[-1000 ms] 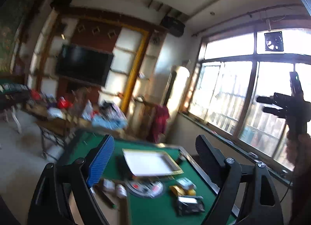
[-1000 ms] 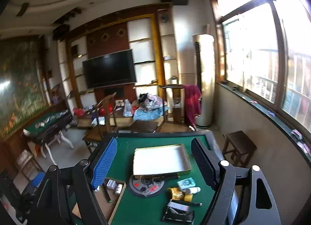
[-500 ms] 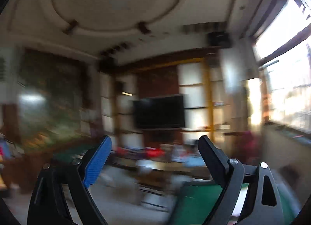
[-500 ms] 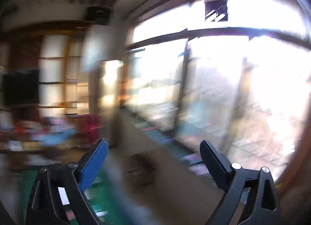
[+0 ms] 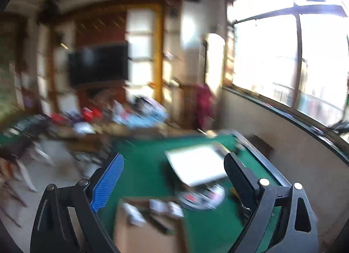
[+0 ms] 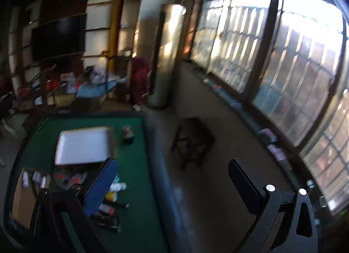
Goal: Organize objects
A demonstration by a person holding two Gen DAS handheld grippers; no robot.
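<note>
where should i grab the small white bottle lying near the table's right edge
Take the white bottle across its round body, coming from above. It lies on its side on the green table with a yellow item close beside it, so jaws set across its short width should miss that neighbour. The right hand-held gripper is open and empty. Blur hides the cap end.

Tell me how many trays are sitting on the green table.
1: a white tray lies on the green table toward its far side, beyond the round dish. A brown flat box sits nearer; blur may hide others.

Dark television point(image 5: 98, 64) on wall, stool point(image 6: 193, 138) (dark) below bright windows point(image 6: 272, 41)
</note>
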